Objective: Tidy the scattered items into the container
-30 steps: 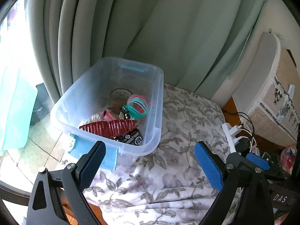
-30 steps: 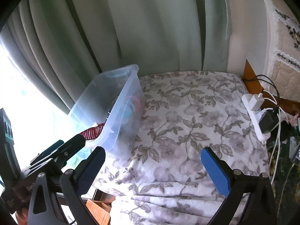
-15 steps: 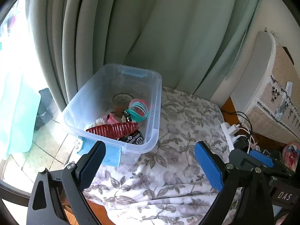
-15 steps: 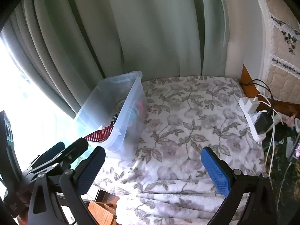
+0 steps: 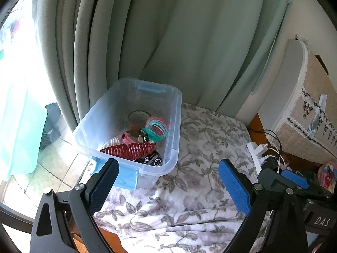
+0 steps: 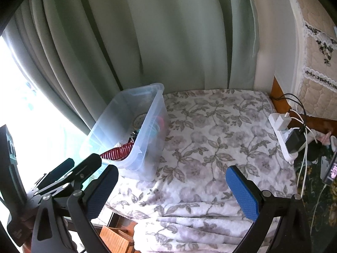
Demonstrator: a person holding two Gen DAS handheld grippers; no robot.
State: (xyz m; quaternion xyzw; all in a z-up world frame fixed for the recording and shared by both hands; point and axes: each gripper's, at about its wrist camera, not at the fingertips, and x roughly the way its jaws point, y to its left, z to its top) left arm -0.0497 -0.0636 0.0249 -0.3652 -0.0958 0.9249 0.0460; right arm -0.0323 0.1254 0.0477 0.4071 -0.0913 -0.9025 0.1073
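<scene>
While both hang above the floral cloth, left tool and right tool gape wide, empty.

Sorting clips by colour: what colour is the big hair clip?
Dark red hair clip; left wrist view.

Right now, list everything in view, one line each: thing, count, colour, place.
storage bin: one, clear with blue latches, left part of the blanket
hair claw clip: one, dark red, in the bin's near end
coil toy: one, teal and pink, mid-bin
tape roll: one, pale, far end of the bin
blanket: one, white with grey flowers, under the bin
curtain: one, pale green, behind
power strip: one, white, right of the blanket
left gripper: one, black with blue pads, open
right gripper: one, same, open
</scene>
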